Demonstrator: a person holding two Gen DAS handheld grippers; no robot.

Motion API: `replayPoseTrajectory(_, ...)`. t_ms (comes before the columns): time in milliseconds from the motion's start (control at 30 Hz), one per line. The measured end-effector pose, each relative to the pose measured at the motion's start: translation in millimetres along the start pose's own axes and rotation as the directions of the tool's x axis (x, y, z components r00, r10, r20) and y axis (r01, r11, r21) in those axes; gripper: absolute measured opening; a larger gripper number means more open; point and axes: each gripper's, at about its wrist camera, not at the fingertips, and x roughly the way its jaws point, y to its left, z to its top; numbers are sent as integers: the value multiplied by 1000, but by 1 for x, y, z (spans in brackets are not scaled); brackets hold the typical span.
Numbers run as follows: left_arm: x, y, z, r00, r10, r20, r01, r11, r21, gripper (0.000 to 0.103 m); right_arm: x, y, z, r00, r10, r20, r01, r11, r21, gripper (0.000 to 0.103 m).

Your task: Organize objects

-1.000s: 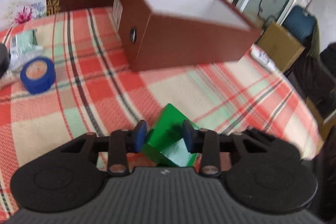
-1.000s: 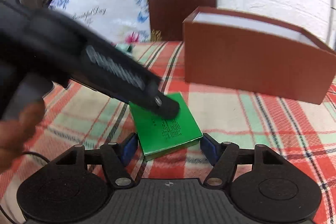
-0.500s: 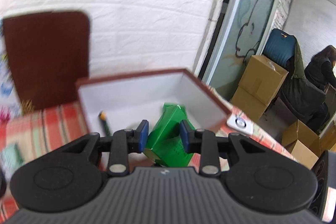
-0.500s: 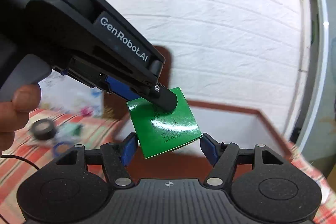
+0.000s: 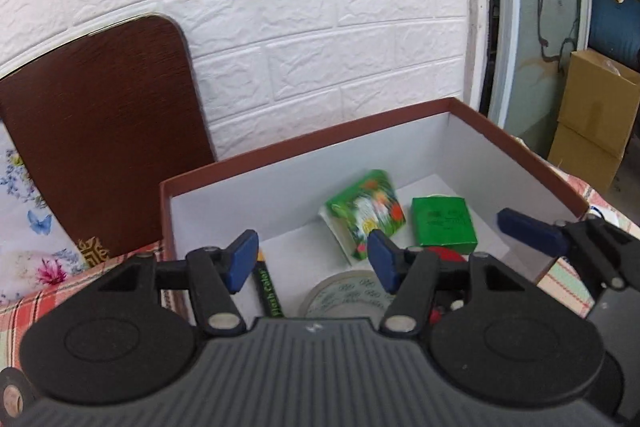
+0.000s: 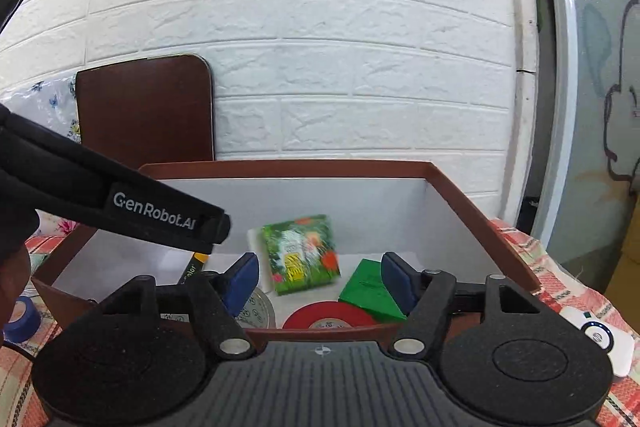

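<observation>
A brown box with a white inside [image 5: 304,143] [image 6: 460,195] stands on the plaid table. In it lie a plain green packet [image 5: 444,225] [image 6: 370,291], a green flowered packet [image 5: 366,213] [image 6: 302,253] caught blurred and tilted, a red tape roll [image 6: 328,317], a grey patterned tape roll [image 5: 344,299] and a black marker [image 5: 269,289]. My left gripper [image 5: 314,265] is open and empty above the box's near side. My right gripper [image 6: 320,281] is open and empty over the box's front rim.
A dark brown board [image 5: 100,131] leans on the white brick wall behind the box. A blue tape roll [image 6: 20,319] and a white remote [image 6: 600,335] lie on the plaid cloth. Cardboard boxes [image 5: 592,123] stand at the right.
Both grippers have opened. The green packet that the left gripper held now lies in the box, and both grippers are empty above it.
</observation>
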Motion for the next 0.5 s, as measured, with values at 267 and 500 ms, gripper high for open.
replayPoseTrajectory(267, -23, 10, -11, 999, 42, -32, -43, 999, -29, 63, -42, 15, 4, 999, 32, 14, -32, 999, 14, 65)
replayPoseTrajectory(500, -54, 17, -24, 997, 64, -32, -65, 997, -43, 63, -75, 30, 7, 998, 56, 15, -57, 998, 36, 65)
